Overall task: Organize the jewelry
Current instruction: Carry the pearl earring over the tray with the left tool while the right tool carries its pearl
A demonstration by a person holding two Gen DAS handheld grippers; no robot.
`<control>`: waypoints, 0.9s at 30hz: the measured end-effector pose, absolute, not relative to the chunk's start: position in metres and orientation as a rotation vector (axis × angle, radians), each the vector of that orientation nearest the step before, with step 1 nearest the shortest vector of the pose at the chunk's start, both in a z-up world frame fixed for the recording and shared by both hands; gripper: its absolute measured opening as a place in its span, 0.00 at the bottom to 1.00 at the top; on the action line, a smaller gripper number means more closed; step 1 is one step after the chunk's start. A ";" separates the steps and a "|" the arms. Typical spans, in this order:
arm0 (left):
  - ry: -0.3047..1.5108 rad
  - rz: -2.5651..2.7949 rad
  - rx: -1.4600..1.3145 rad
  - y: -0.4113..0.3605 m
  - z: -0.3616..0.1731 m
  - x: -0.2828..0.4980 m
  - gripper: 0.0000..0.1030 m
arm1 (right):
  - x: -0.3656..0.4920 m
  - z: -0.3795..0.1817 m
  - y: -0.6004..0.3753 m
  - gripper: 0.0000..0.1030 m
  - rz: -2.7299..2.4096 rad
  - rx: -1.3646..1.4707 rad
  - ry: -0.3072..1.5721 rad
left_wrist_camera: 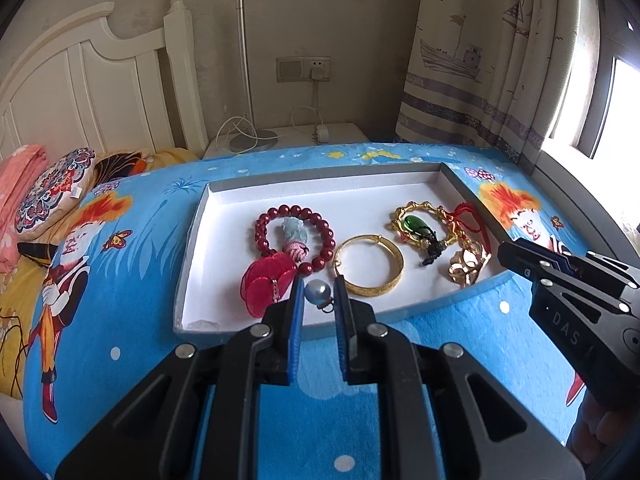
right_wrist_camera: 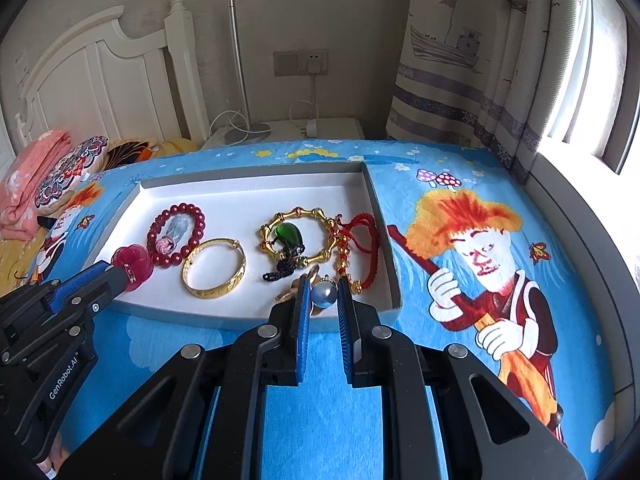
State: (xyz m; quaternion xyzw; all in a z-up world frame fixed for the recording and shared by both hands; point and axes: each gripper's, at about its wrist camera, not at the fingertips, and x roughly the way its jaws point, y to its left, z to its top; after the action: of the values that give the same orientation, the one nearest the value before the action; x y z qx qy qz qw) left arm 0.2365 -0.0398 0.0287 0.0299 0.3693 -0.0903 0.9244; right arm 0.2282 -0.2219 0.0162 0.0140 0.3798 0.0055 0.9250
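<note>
The left gripper (left_wrist_camera: 319, 285) has a pearl (left_wrist_camera: 318, 292) right between its tips, over the tray's (left_wrist_camera: 320, 178) near edge; the tray holds red beads (left_wrist_camera: 280, 216), a gold bangle (left_wrist_camera: 394, 256) and more; the right gripper (right_wrist_camera: 323, 285) frames a second pearl (right_wrist_camera: 324, 294); both jaws stand a little apart, and I cannot tell if they pinch.

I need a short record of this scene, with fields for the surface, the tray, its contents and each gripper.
surface: blue cartoon blanket
tray: white with a grey rim, on the blanket
in tray: red bead bracelet, gold bangle, bamboo-style bangle, green pendant, red cord, red flower
left gripper: pearl between the fingers; grip unclear
right gripper: second pearl between the fingers; grip unclear
</note>
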 end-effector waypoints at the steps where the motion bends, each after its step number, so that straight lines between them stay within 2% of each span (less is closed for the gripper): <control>1: 0.758 -0.185 0.060 -0.039 0.029 0.240 0.14 | 0.232 0.017 -0.221 0.15 0.010 0.027 0.778; 27: 0.786 -0.223 0.083 -0.061 0.032 0.313 0.14 | 0.304 0.024 -0.215 0.15 -0.001 0.032 0.781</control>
State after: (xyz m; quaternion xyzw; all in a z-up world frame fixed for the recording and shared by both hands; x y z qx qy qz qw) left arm 0.3131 -0.0613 0.0323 0.0402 0.3820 -0.1086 0.9169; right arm 0.3040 -0.2153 0.0240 0.0154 0.3805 -0.0004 0.9246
